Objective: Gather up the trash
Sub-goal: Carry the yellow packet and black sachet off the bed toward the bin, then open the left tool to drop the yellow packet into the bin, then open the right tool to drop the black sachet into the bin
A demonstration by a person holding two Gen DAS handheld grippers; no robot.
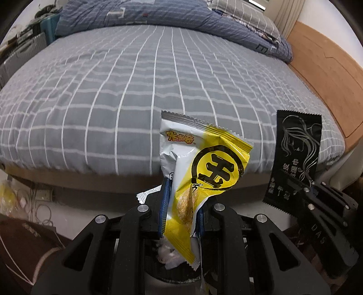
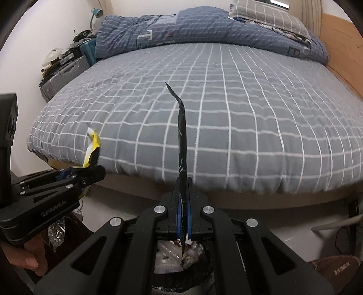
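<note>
My left gripper (image 1: pixel 181 204) is shut on a yellow and white snack wrapper (image 1: pixel 204 163), which stands up between the fingers. It also shows in the right wrist view (image 2: pixel 91 147), held by the left gripper (image 2: pixel 90 169). My right gripper (image 2: pixel 183 204) is shut on a black wrapper (image 2: pixel 182 140), seen edge-on; in the left wrist view the black wrapper (image 1: pixel 297 154) sticks up from the right gripper (image 1: pixel 308 188). Both grippers hang in front of the bed's near edge, above a trash bin (image 2: pixel 181 256) lined with a bag and holding crumpled rubbish.
A bed with a grey checked sheet (image 1: pixel 136 90) fills the view, with a blue quilt (image 2: pixel 181 29) and a pillow (image 2: pixel 267 13) at the far end. A wooden bed frame (image 1: pixel 329 74) runs along the right. A suitcase (image 2: pixel 65 74) and clutter stand at the left. Slippers (image 2: pixel 340 270) lie on the floor.
</note>
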